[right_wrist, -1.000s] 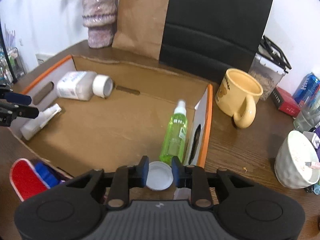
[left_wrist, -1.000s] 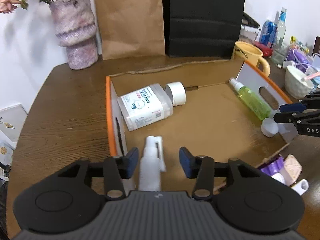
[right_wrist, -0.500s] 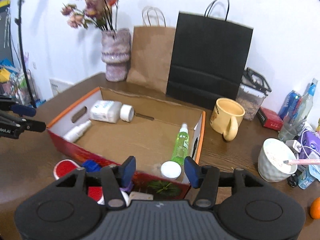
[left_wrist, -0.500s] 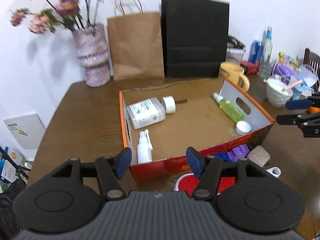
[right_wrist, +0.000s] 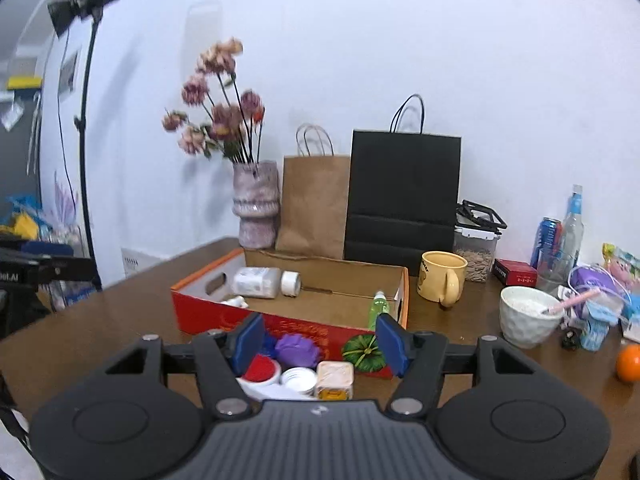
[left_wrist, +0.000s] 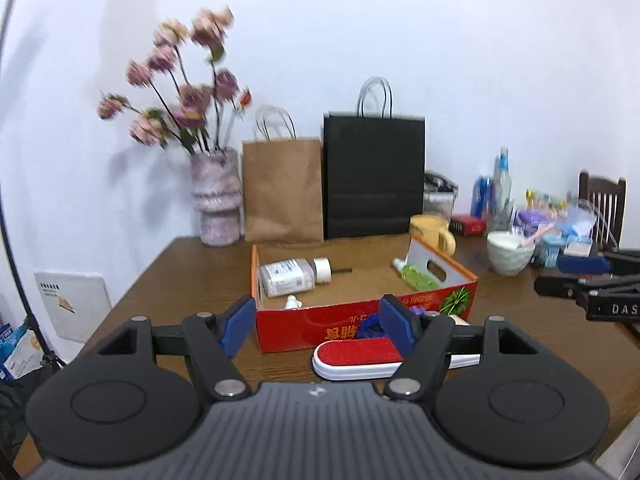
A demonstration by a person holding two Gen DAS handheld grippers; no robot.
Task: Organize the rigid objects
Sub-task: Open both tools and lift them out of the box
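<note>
A red cardboard box [left_wrist: 360, 322] [right_wrist: 208, 314] sits on the wooden table. Inside lie a clear bottle with a white cap [left_wrist: 292, 274] [right_wrist: 264, 282], a small white spray bottle [left_wrist: 292, 302] [right_wrist: 236, 301] and a green spray bottle [left_wrist: 416, 276] [right_wrist: 378, 306]. In front of the box lie a red and white lint brush [left_wrist: 360, 354] [right_wrist: 260, 368], purple items [right_wrist: 298, 350], a white lid [right_wrist: 298, 378] and a small yellow box [right_wrist: 335, 378]. My left gripper [left_wrist: 318, 326] is open and empty, held back above the table. My right gripper [right_wrist: 320, 340] is open and empty, also held back.
A vase of flowers [left_wrist: 216, 200], a brown bag [left_wrist: 282, 192] and a black bag [left_wrist: 374, 178] stand behind the box. A yellow mug [right_wrist: 442, 282], a white bowl [right_wrist: 528, 316], bottles, a can [right_wrist: 550, 240] and an orange [right_wrist: 628, 364] crowd the right side.
Both grippers have pulled back and up from the box. The right gripper let go of the white jar inside the box and opened; the left left the white spray bottle.
</note>
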